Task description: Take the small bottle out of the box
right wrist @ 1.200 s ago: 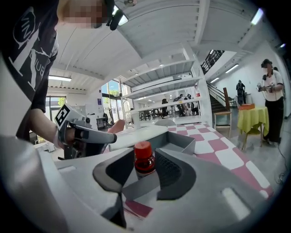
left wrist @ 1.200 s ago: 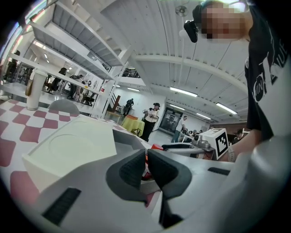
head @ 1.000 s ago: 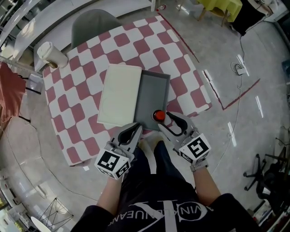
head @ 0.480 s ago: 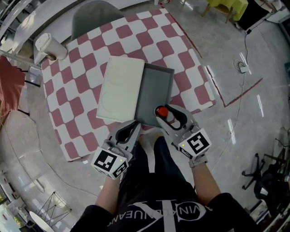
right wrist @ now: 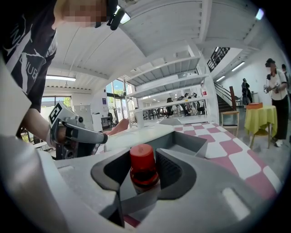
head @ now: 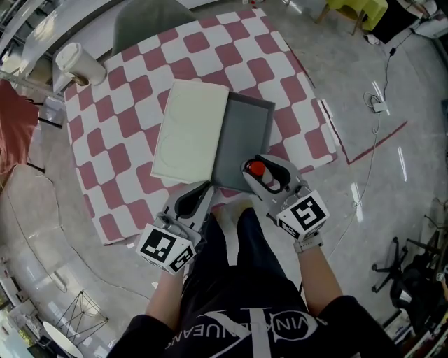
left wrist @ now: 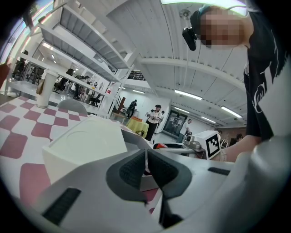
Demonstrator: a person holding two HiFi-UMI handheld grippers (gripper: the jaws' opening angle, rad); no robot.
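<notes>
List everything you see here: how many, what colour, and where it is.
small bottle: one, red cap, box's near right corner
box: one, grey, open, on the tablecloth
lid: one, cream, against the box's left side
tablecloth: one, red and white checks
cup: one, white, cloth's far left corner
chair: one, grey, beyond the cloth
left tool: one, jaws together, empty
right tool: one, jaws closing around the bottle
</notes>
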